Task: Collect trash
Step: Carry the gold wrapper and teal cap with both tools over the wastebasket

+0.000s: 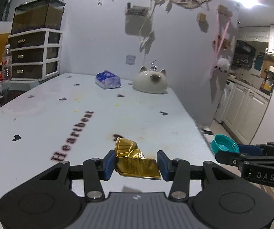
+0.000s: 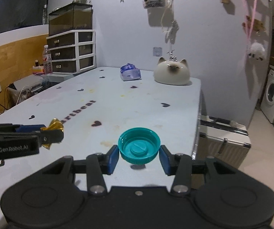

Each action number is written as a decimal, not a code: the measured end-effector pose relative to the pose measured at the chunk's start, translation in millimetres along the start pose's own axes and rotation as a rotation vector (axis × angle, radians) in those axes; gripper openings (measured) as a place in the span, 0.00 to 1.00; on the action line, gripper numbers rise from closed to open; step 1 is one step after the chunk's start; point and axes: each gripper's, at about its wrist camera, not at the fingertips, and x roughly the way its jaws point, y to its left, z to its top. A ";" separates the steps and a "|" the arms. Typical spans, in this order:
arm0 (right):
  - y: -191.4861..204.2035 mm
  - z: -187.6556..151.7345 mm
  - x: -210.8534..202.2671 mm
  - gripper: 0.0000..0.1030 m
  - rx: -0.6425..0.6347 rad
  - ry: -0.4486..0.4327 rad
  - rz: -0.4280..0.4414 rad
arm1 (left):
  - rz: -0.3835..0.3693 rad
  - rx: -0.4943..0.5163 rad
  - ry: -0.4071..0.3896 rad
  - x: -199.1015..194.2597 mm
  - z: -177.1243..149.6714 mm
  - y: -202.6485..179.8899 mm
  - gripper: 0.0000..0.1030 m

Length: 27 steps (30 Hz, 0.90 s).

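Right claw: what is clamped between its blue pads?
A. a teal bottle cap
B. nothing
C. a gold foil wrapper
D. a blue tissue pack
A: in the right wrist view the right claw pinches the teal bottle cap, lifted above its shadow on the table.

The right gripper (image 2: 139, 157) clamps a teal bottle cap (image 2: 139, 147) above the pale table (image 2: 137, 103), the left gripper (image 2: 51, 133) at nine o'clock pinching a gold wrapper (image 2: 55, 125), a cat-shaped bowl (image 2: 172, 72) toward one o'clock
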 end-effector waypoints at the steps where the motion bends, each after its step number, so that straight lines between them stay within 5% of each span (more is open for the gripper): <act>1: -2.3 -2.1 -7.3 0.45 0.005 -0.004 -0.007 | -0.003 0.004 -0.004 -5.5 -0.8 -3.7 0.46; 27: -64.5 -95.5 -191.1 0.45 0.087 -0.082 -0.091 | -0.122 0.086 -0.028 -123.0 -78.2 -131.0 0.45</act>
